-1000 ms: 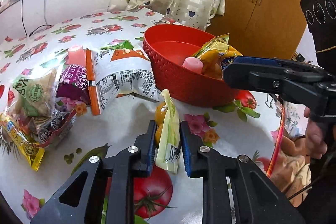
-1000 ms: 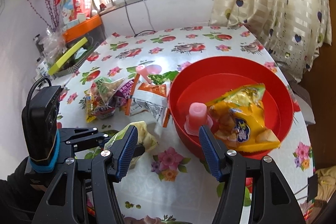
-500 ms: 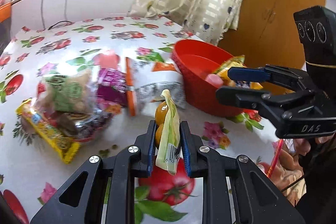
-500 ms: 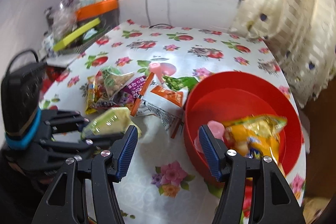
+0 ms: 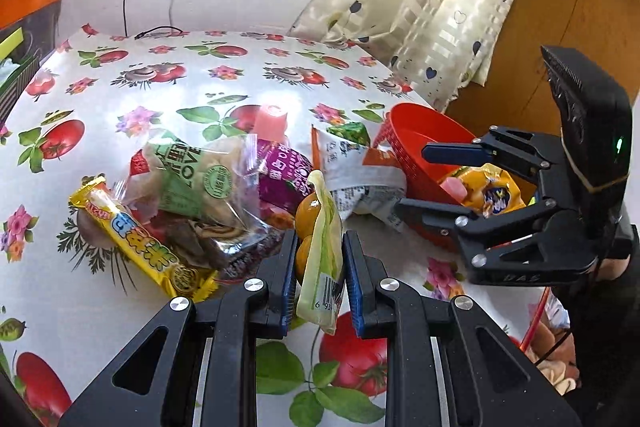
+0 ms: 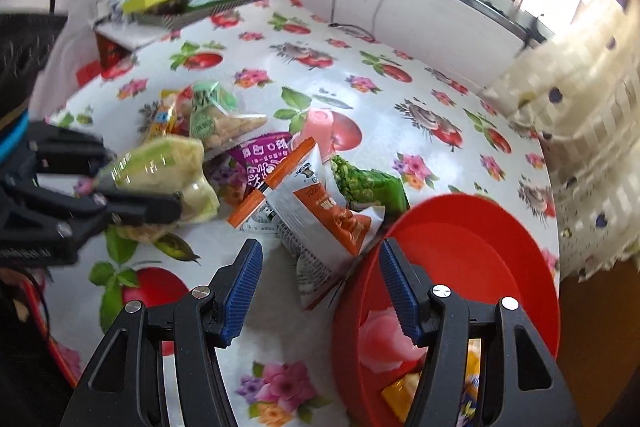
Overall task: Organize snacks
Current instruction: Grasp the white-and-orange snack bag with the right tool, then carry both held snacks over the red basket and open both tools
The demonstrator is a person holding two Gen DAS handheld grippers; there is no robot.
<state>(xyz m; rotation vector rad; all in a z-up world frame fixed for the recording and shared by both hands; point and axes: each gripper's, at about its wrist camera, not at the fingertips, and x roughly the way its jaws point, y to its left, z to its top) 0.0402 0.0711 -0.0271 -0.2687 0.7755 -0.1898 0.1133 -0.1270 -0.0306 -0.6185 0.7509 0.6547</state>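
The left gripper [image 5: 319, 277] is clenched on a pale green snack packet [image 5: 320, 259], which stands upright between its blue pads above a flowered tablecloth [image 5: 192, 79]. The right gripper [image 6: 320, 287] hangs released, jaws wide with nothing between them, over the rim of a red basket [image 6: 480, 251]. Inside the basket lie a pink jelly cup [image 6: 380, 339] and a yellow bag [image 5: 490, 189]. Beyond the left gripper, more snacks sit heaped on the cloth beside the basket, among them a white-and-orange pouch [image 6: 320, 223].
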